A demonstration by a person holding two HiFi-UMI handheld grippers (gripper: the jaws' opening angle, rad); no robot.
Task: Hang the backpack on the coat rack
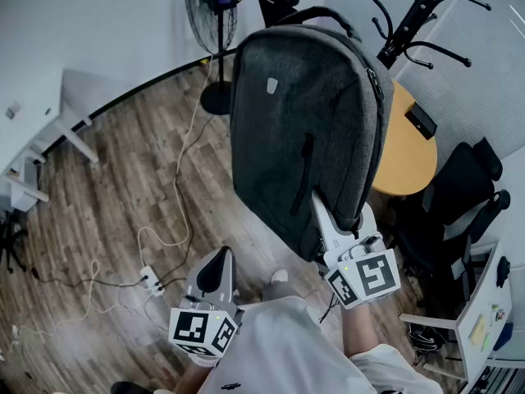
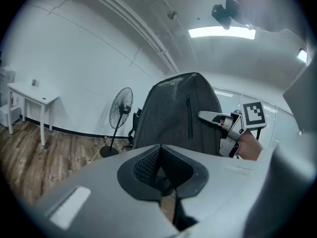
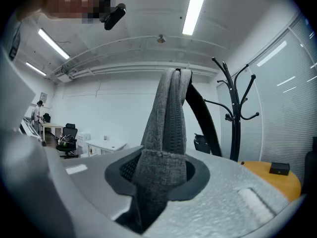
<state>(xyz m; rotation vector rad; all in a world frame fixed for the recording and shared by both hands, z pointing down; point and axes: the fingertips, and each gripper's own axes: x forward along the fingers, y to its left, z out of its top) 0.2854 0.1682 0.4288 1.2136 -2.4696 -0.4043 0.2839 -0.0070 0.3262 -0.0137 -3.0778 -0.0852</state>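
A grey backpack (image 1: 303, 130) hangs in the air in front of me, its front zip pocket facing the head view. My right gripper (image 1: 321, 205) is shut on its lower edge; in the right gripper view the grey fabric (image 3: 168, 128) rises straight out of the jaws (image 3: 161, 175), with a black strap (image 3: 203, 118) behind it. The black coat rack (image 1: 410, 23) stands to the upper right, past the bag, and shows as a pole with hooks (image 3: 233, 113). My left gripper (image 1: 220, 257) is lower and to the left, shut with nothing in it (image 2: 161, 175), and sees the backpack (image 2: 173, 113) and right gripper (image 2: 213, 117).
A round yellow table (image 1: 410, 150) sits under the coat rack, with black office chairs (image 1: 459, 195) on its right. A standing fan (image 1: 212, 23) is behind the bag on the left. Cables and a power strip (image 1: 152, 279) lie on the wood floor. A white desk (image 1: 33, 113) stands far left.
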